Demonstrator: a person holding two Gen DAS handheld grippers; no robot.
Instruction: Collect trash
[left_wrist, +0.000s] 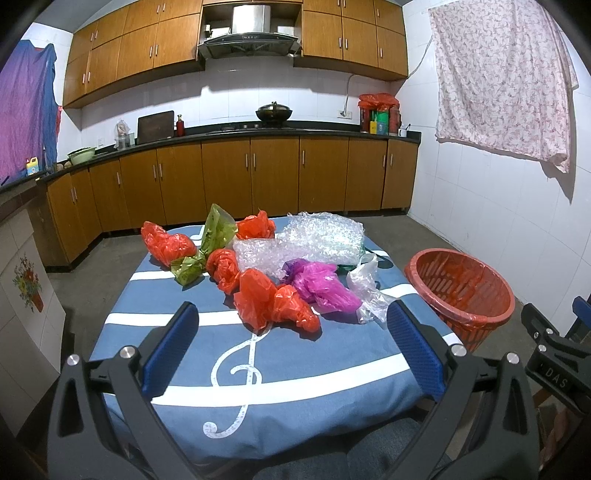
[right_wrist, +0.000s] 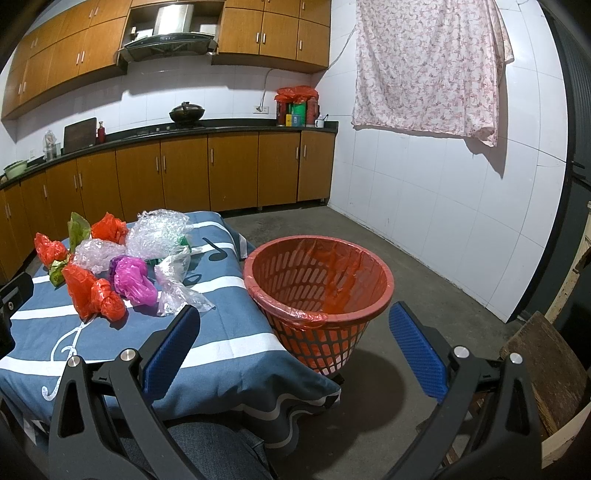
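On the worktop (left_wrist: 147, 354), covered in a blue cloth with white stripes and a treble clef, the trash lies heaped toward the far side. From the left: a red bag (left_wrist: 168, 245), a green bag (left_wrist: 207, 247), more crumpled red bags (left_wrist: 273, 302), bubble wrap (left_wrist: 314, 240), a magenta bag (left_wrist: 321, 286) and a clear bag (left_wrist: 369, 291) at the right edge. The left tongs (left_wrist: 291, 350) hang over the near cloth, spread wide, gripping nothing. Just beside the worktop's right edge stands the red basket (right_wrist: 321, 291) with a red liner inside. The right tongs (right_wrist: 291, 350) hover before it, also spread wide and empty.
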